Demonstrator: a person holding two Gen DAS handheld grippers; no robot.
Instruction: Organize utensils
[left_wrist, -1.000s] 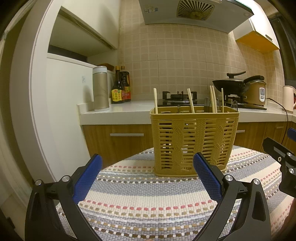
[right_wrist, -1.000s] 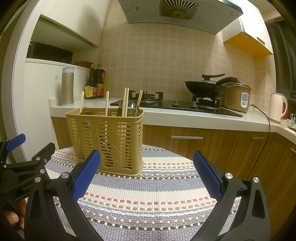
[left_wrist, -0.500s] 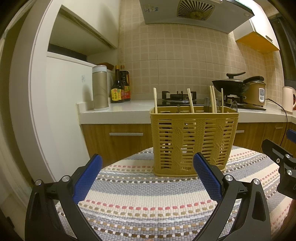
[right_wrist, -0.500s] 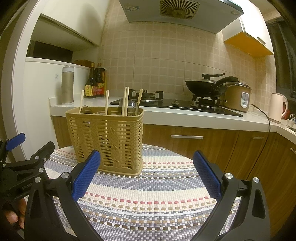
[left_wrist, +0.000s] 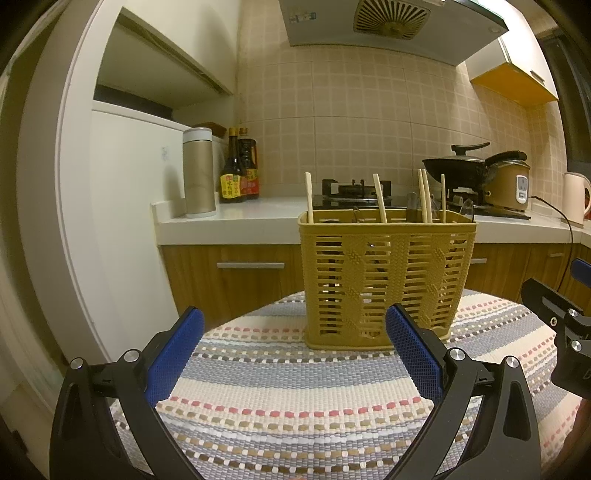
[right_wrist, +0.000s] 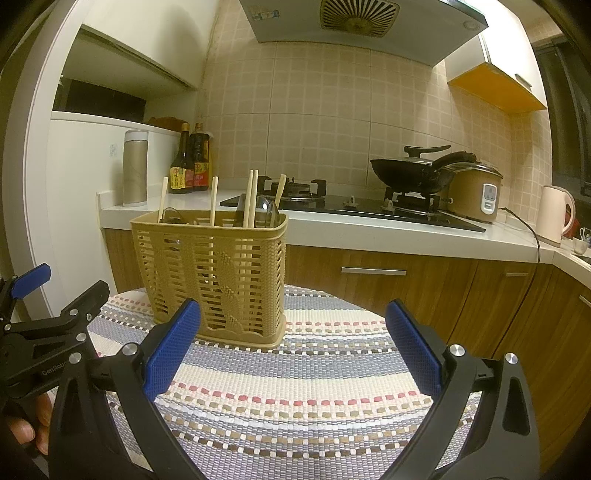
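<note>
The left gripper (left_wrist: 295, 350) hovers low over a striped cloth (left_wrist: 295, 398), its blue pads (left_wrist: 173, 354) spread wide and holding nothing. Straight ahead of it, a little right of its centre line, stands the basket (left_wrist: 384, 280), upright on the cloth; the right pad overlaps the basket's lower right corner in this view, but whether they touch cannot be told. Chopsticks (left_wrist: 309, 199) poke up above the basket's rim, one at the left end, one near the middle, and a few towards the right end, with dark utensil handles and spoon bowls among them. The right gripper (right_wrist: 293, 343) is likewise spread wide and empty, held level beside the left one. From it the basket (right_wrist: 210, 273) sits ahead and to the left, beyond its left pad (right_wrist: 171, 347), with the open gap between the pads facing bare cloth (right_wrist: 303, 387) to the basket's right. The left gripper (right_wrist: 48, 325) shows at the far left edge of the right view, just beside the basket's near left corner. Behind the basket runs a counter (right_wrist: 369, 229) carrying bottles (right_wrist: 183, 170), a flask (right_wrist: 135, 168), a wok (right_wrist: 410, 171) and a rice cooker (right_wrist: 476, 192).
</note>
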